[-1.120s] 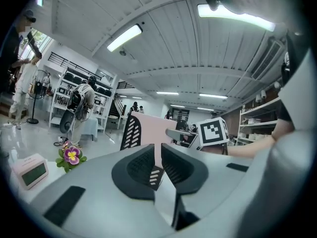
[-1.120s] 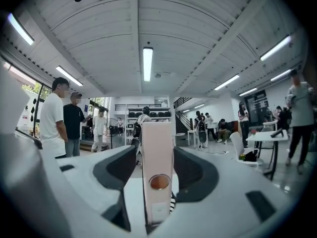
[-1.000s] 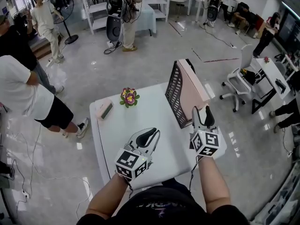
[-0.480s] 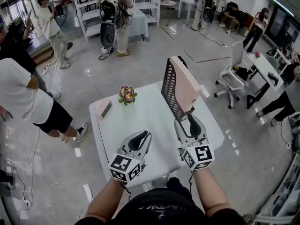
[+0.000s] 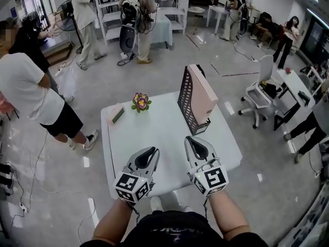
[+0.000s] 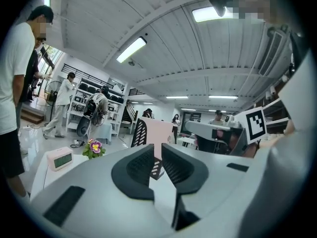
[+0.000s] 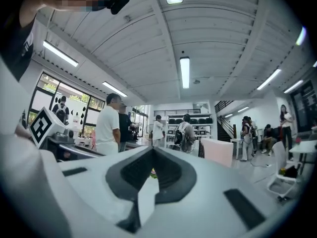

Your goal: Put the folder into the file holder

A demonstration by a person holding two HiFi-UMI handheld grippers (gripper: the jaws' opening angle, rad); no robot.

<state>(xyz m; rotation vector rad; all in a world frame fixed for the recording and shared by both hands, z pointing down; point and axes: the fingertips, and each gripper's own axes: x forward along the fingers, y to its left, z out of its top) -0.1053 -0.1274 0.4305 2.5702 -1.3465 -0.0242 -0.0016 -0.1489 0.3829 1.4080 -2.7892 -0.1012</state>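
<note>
A pink folder [image 5: 203, 92] stands upright inside the black mesh file holder [image 5: 186, 101] on the right half of the white table [image 5: 154, 133]. My right gripper [image 5: 194, 139] hovers near the table's front edge, short of the holder, shut with nothing between its fingers. My left gripper [image 5: 152, 151] sits beside it to the left, its jaws a narrow gap apart and empty. The left gripper view shows the holder [image 6: 139, 133] and folder [image 6: 161, 133] beyond the left gripper [image 6: 157, 150]. In the right gripper view the right gripper [image 7: 152, 150] is closed, with the folder [image 7: 218, 151] off to the right.
A small potted flower [image 5: 140, 102] and a pink desk clock [image 5: 117, 115] sit at the table's far left. A person in a white shirt [image 5: 31, 94] stands left of the table. A white office chair [image 5: 259, 91] stands to the right, and several people and shelves are farther back.
My right gripper has drawn back from the file holder toward the front edge and its jaws have shut. The left gripper has hardly moved.
</note>
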